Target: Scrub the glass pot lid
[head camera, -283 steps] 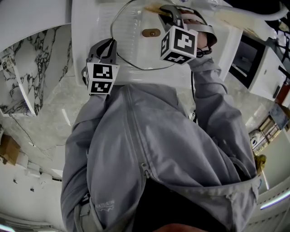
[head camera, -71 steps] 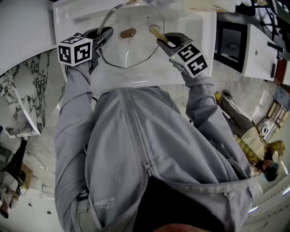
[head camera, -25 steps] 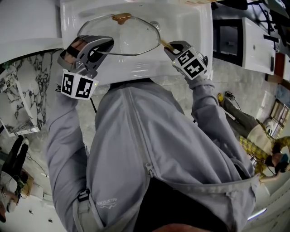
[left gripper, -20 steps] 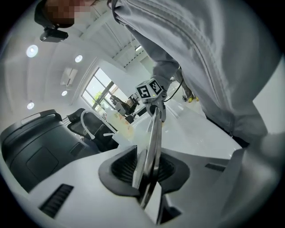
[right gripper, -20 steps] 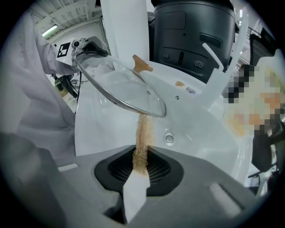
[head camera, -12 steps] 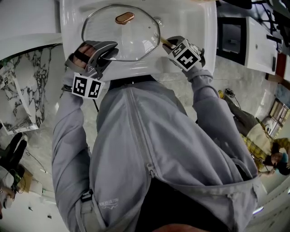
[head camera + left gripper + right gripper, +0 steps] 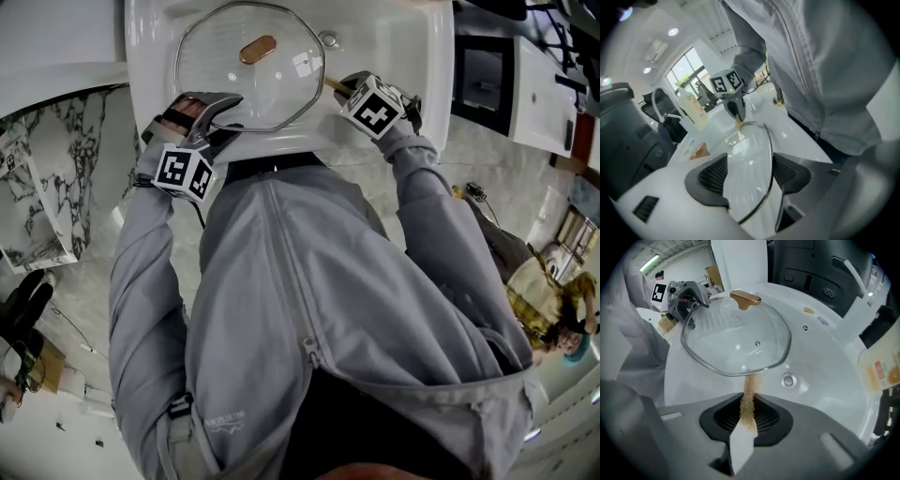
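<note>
Jaws of the left gripper (image 7: 749, 177) have just been opening and stand wide. The rim of the glass lid (image 7: 750, 154) passes between the pads (image 7: 710, 180) without either pressing on it, so nothing holds the lid. The right gripper (image 7: 747, 418) is clenched on a thin tan scrub pad (image 7: 749, 397) whose tip touches the lid's near edge. The lid lies knob-up in the white sink (image 7: 820, 357), beside the drain (image 7: 788, 379). A push from the pad now would likely slide the loose lid across the smooth basin, and glass knocking the wall could chip or crack
</note>
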`<control>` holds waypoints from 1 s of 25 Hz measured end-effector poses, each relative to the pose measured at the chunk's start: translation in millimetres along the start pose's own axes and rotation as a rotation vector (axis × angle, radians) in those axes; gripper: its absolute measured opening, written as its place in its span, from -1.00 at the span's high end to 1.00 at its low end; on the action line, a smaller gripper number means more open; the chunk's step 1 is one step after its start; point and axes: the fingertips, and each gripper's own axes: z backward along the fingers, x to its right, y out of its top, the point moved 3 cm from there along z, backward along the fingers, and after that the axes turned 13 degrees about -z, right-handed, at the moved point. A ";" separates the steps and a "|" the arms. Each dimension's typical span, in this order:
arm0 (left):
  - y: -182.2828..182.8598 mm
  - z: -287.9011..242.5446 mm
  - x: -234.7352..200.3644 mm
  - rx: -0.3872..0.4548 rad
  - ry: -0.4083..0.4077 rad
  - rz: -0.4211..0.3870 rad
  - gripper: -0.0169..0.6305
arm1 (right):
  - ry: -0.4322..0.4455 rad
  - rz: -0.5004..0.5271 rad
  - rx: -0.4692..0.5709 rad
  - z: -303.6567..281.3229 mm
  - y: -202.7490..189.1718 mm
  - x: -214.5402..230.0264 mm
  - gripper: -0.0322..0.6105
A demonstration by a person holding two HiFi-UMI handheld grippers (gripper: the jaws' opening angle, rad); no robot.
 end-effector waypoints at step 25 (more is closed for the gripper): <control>-26.7 37.2 -12.5 0.066 0.010 0.598 0.08 | -0.166 -0.014 -0.012 47.6 -9.3 36.2 0.72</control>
